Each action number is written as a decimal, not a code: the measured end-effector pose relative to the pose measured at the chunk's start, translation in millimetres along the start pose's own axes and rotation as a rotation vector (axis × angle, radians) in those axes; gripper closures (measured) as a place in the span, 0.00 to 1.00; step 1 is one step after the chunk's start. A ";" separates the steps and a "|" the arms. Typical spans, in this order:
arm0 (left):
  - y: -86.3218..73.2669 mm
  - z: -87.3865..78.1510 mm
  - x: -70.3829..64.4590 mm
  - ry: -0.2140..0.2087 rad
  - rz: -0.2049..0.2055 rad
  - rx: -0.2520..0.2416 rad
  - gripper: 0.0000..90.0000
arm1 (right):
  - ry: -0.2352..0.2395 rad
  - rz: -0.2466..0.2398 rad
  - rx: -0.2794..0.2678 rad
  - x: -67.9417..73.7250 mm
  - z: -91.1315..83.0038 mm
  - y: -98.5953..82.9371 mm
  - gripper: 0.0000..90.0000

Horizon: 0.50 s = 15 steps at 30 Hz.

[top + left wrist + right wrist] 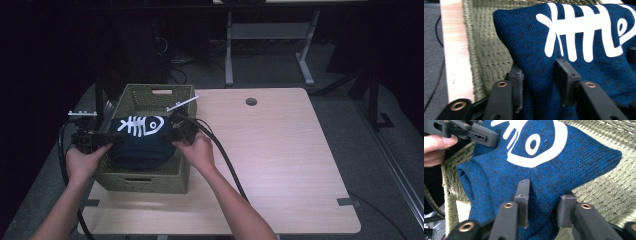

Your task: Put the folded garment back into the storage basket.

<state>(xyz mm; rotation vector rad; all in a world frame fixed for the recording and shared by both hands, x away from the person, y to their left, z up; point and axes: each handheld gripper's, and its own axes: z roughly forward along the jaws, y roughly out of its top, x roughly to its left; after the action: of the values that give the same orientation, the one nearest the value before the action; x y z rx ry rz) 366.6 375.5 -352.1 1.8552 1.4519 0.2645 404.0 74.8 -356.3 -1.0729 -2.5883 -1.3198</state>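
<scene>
A folded dark blue knit garment [139, 141] with a white fish-skeleton print hangs over a green woven basket [145, 181]. My left gripper [114, 140] is shut on the garment's left edge, blue knit [541, 50] bunched between its jaws [539, 75]. My right gripper [172, 135] is shut on the right edge, cloth [544, 170] pinched between its fingers [543, 200]. The garment is held between the two grippers, just above or inside the basket's opening. In the right gripper view the left gripper [474, 132] and a hand sit at the top left.
The basket stands at the left end of a light wooden table [280, 165] with a round cable hole [251, 101]. Black cables [225, 155] trail from both grippers. A desk frame [270, 45] stands on the grey floor beyond the table.
</scene>
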 end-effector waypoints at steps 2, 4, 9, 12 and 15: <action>0.7 -0.9 1.3 0.059 -0.001 -0.019 0.54 | -0.021 -0.015 0.011 -1.3 1.4 1.5 0.53; 2.5 -3.6 0.0 0.086 0.015 -0.049 0.54 | -0.019 0.010 0.014 -4.6 0.0 2.6 0.52; 5.9 -5.3 -6.1 0.059 0.031 -0.071 0.55 | -0.043 0.006 -0.001 -9.4 -7.6 3.2 0.49; 6.6 -4.4 -11.7 0.043 0.048 -0.073 0.55 | -0.037 0.010 -0.015 -12.2 -15.7 4.0 0.49; 7.7 -5.0 -18.2 0.017 0.059 -0.080 0.55 | -0.029 0.019 -0.018 -14.8 -25.8 4.7 0.47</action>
<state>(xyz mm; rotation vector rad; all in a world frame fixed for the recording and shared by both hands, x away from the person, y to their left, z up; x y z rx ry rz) 363.3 360.7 -338.5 1.8364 1.3798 0.3630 411.4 49.6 -341.6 -1.1247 -2.5845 -1.3352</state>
